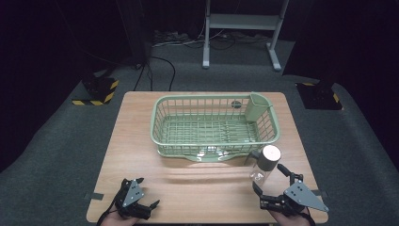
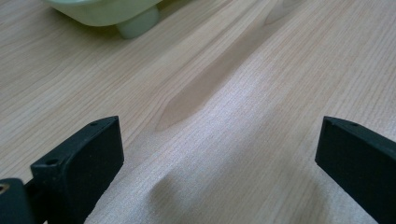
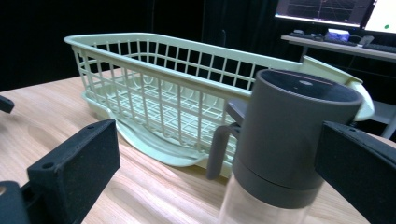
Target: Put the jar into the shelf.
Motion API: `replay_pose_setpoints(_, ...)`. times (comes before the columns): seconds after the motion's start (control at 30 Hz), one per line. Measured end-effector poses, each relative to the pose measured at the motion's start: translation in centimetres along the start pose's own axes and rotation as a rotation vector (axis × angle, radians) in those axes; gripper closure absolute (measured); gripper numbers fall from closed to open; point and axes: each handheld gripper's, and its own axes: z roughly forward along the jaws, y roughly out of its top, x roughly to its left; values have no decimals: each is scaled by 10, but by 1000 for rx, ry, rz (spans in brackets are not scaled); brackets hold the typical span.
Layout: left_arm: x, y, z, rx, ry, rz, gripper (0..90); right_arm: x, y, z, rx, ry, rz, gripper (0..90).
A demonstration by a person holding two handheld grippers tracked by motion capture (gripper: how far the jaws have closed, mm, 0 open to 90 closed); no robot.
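A clear bottle point(image 1: 265, 164) with a grey lid stands upright on the wooden table point(image 1: 188, 188), just in front of the pale green wire basket point(image 1: 214, 125). My right gripper point(image 1: 269, 179) is open at the table's front right, its jaws on either side of the bottle's lower part. In the right gripper view the bottle point(image 3: 289, 135) stands between the spread jaws of that gripper point(image 3: 219, 172), nearer the right one; whether they touch is unclear. My left gripper point(image 1: 148, 192) is open at the front left, over bare wood, with nothing between the jaws point(image 2: 219, 158).
The basket point(image 3: 154, 70) holds a small cup-like compartment point(image 1: 258, 106) in its far right corner. One basket foot point(image 2: 135, 23) rests on the table ahead of the left gripper. A grey carpeted floor surrounds the table, and a metal stand point(image 1: 240, 28) is behind it.
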Motion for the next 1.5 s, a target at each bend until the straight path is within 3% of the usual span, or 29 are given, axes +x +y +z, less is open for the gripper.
replay_pose_setpoints(0.8,1,0,-1,-1,-8,0,15,-22,-8,10,17,-62,43,0)
replay_pose_setpoints(1.2,2,1,-2,-5,-13,-11,14,-26,-6,24,38,-47,41,0)
replay_pose_setpoints(1.5,2,1,-2,-5,-17,-9,15,-35,-5,33,39,-45,75,1)
